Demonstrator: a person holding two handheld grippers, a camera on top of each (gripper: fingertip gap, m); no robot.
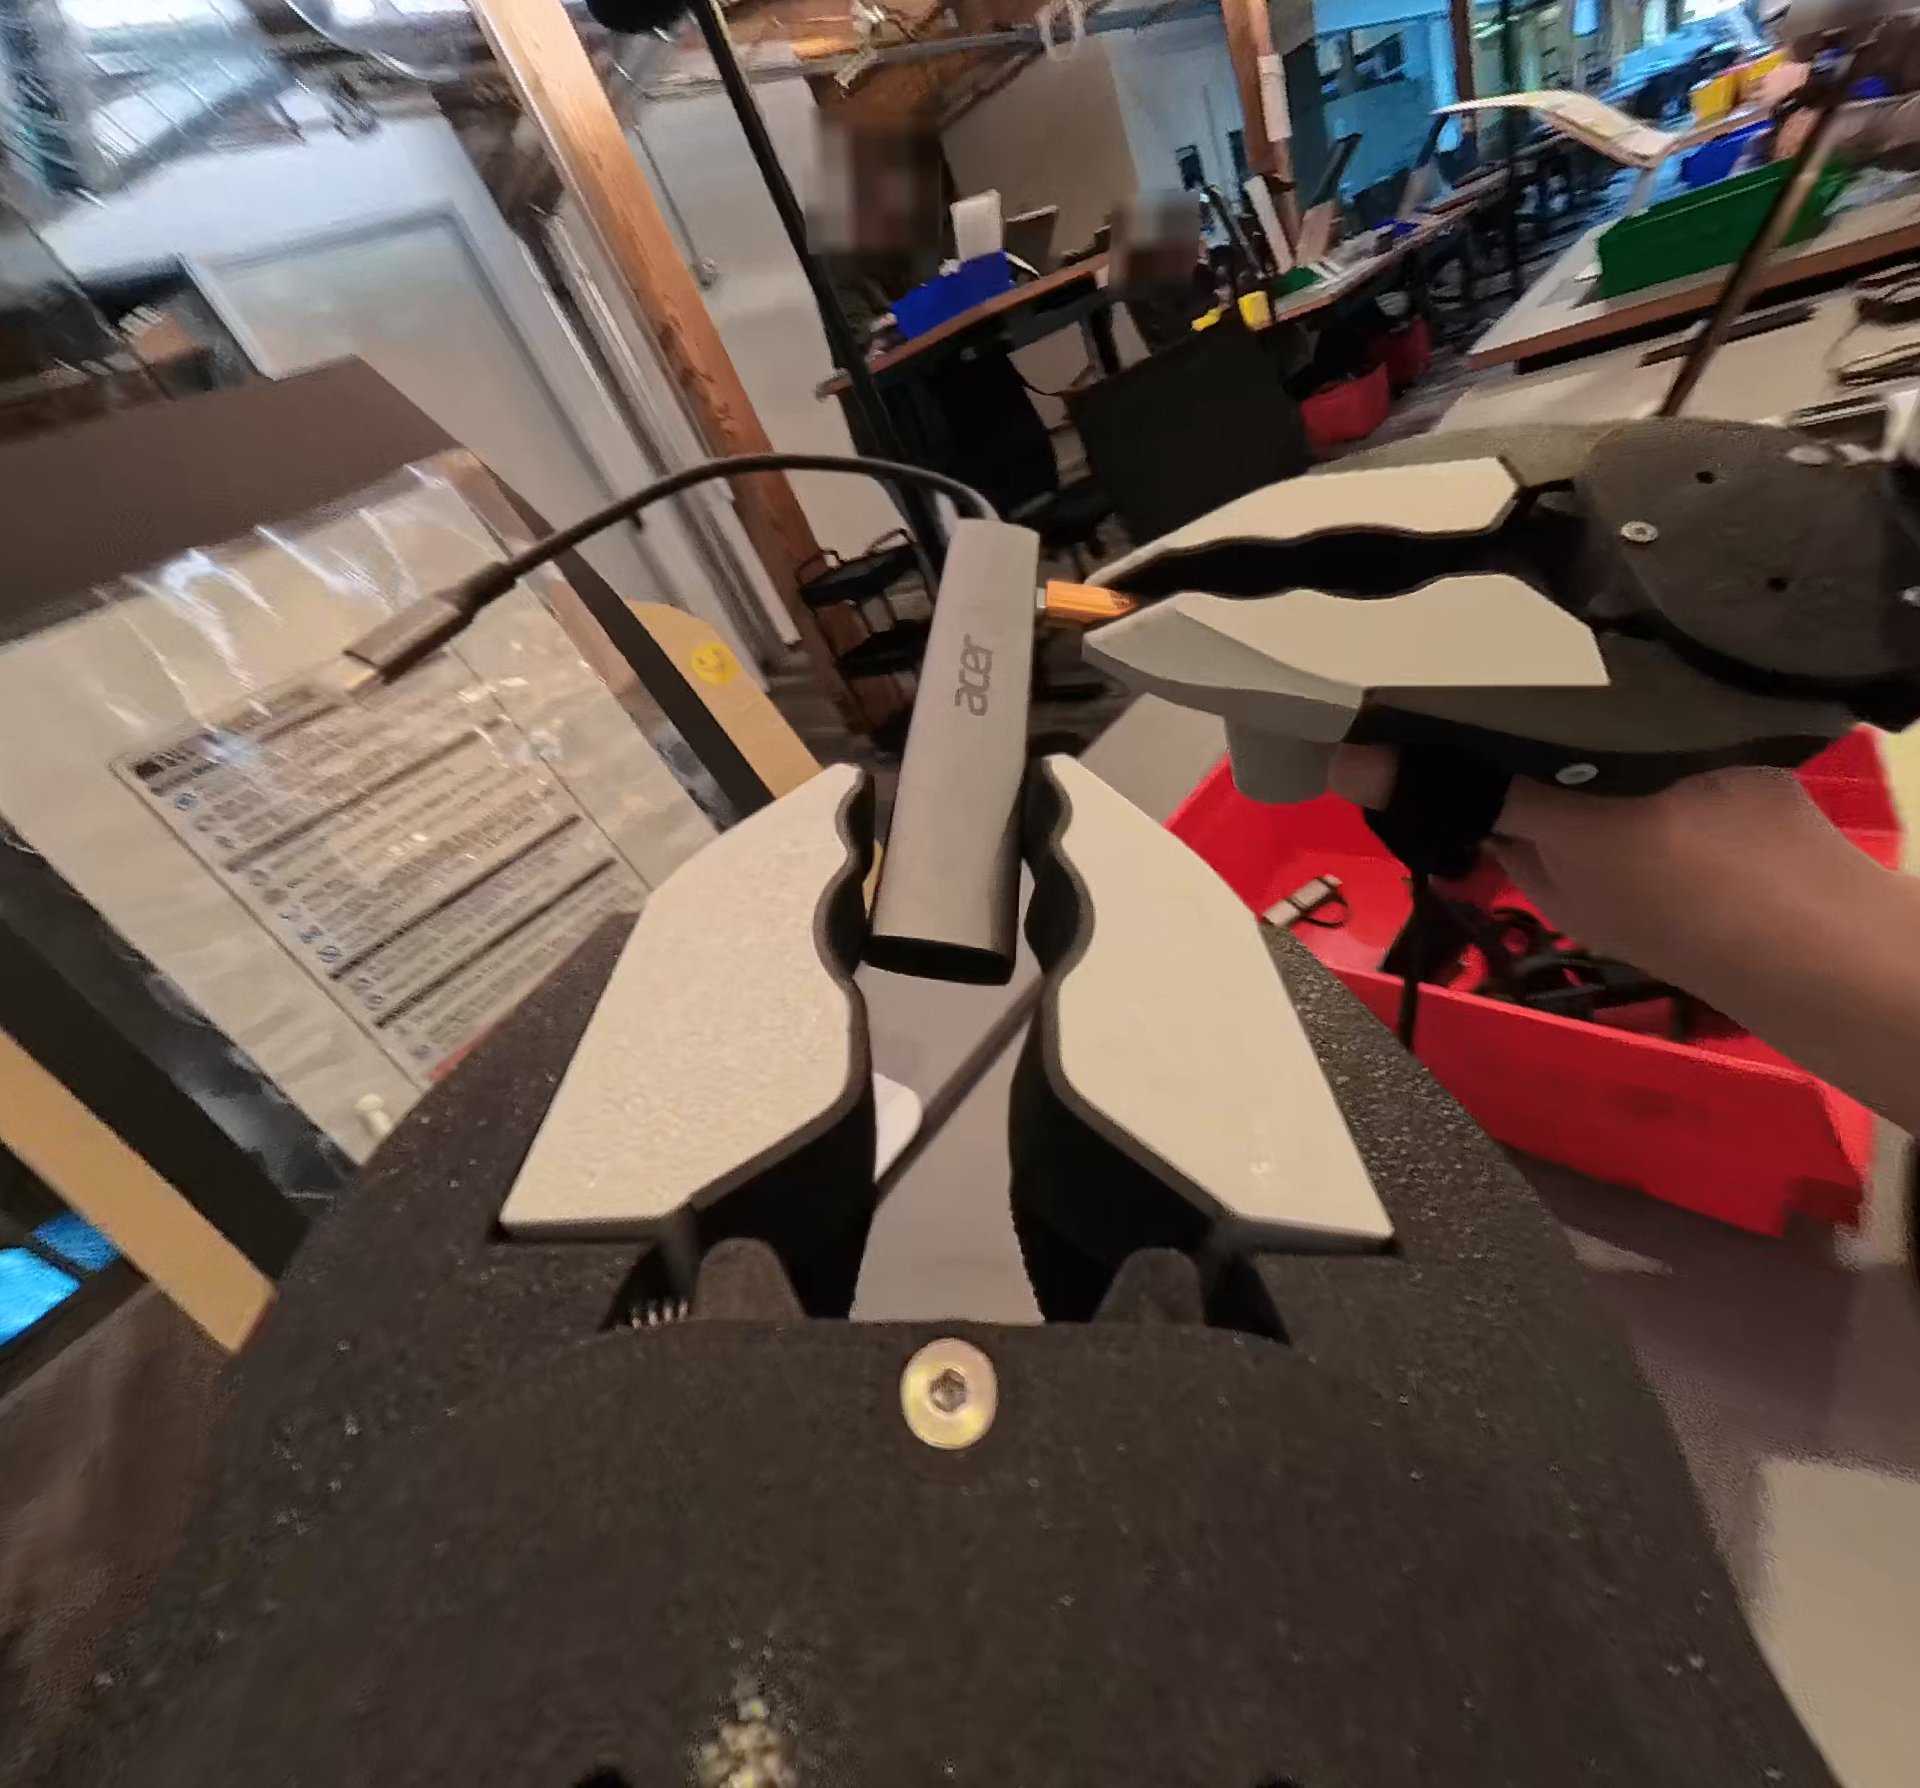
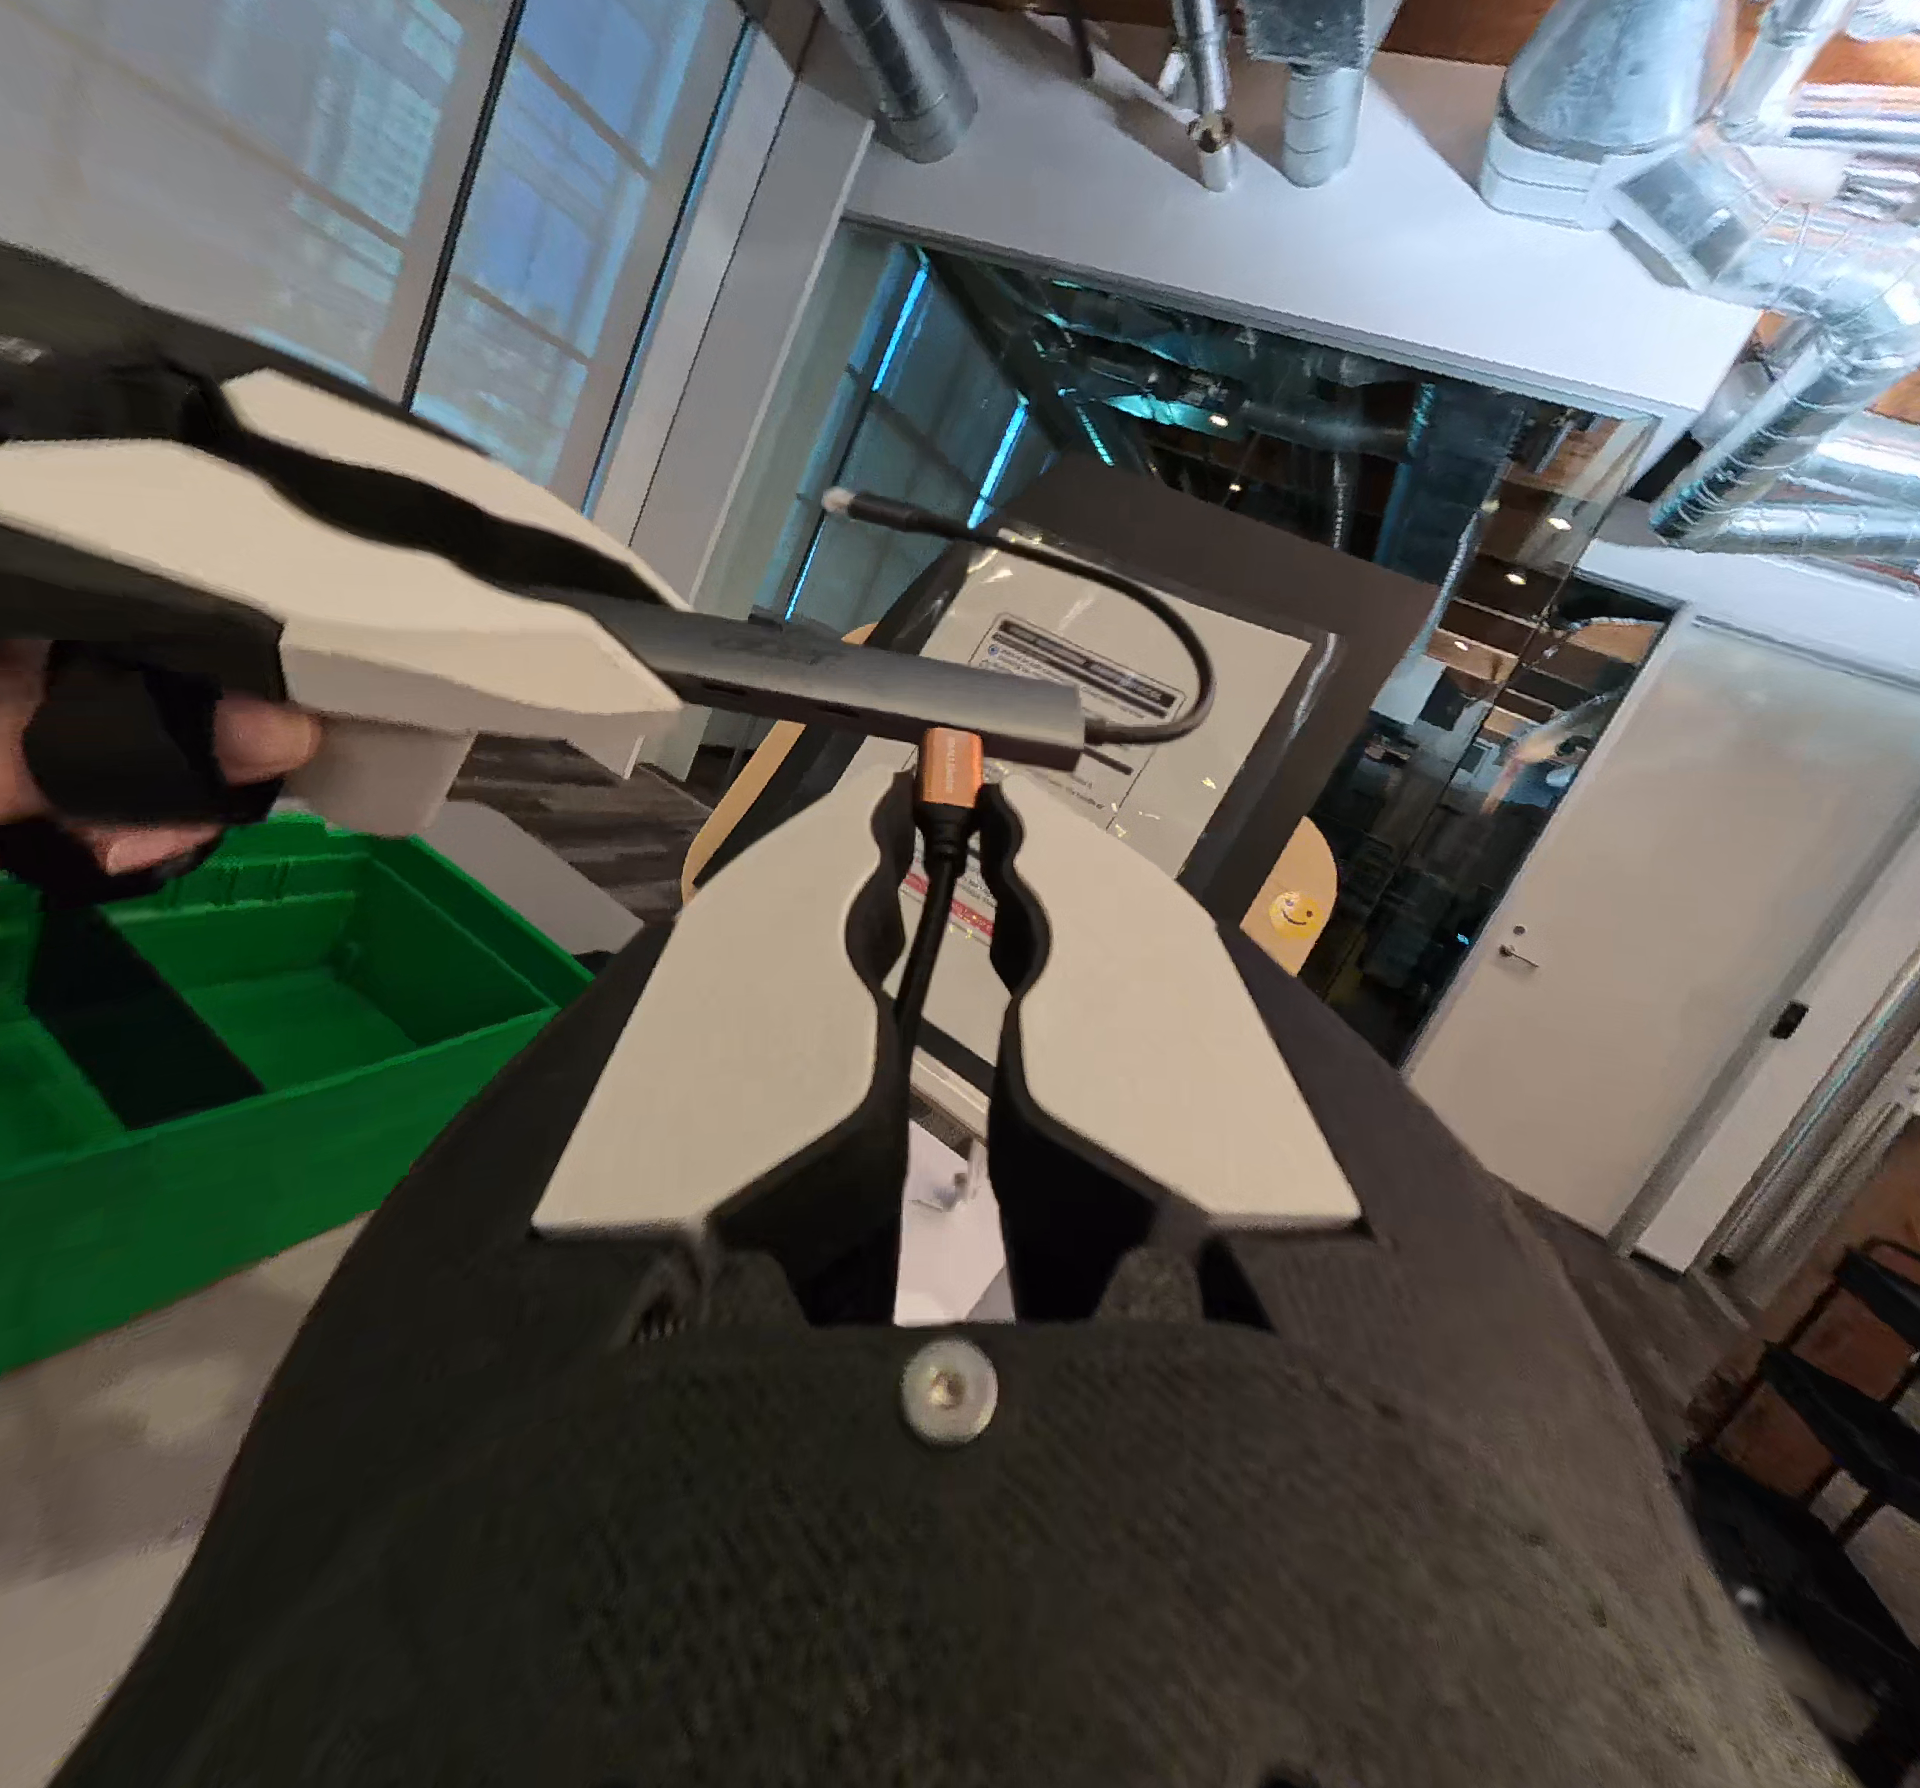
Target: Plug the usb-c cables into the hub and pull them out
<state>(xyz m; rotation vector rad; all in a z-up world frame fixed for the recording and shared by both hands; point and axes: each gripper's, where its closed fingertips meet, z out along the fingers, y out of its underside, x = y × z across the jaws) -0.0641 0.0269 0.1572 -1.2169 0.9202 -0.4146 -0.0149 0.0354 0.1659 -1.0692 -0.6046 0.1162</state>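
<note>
My left gripper (image 1: 948,803) is shut on a slim dark grey hub (image 1: 961,720) and holds it up in the air, pointing away from me. The hub's own short black cable (image 1: 623,517) curls off to the left and ends in a loose plug (image 1: 400,642). My right gripper (image 2: 948,803) is shut on an orange usb-c plug (image 2: 948,770) with a black cable (image 2: 925,938). The plug's tip sits against the hub's side (image 2: 862,684), at a port. In the left wrist view the right gripper (image 1: 1101,611) comes in from the right with the orange plug (image 1: 1086,603) at the hub's edge.
A red bin (image 1: 1558,1094) with dark cables lies below the right hand. A green bin (image 2: 208,1063) sits under the left gripper. A dark framed board with a plastic-covered sheet (image 1: 343,803) stands to the left. A lamp pole (image 1: 769,211) rises behind the hub. Left tips to right tips: about 6 cm.
</note>
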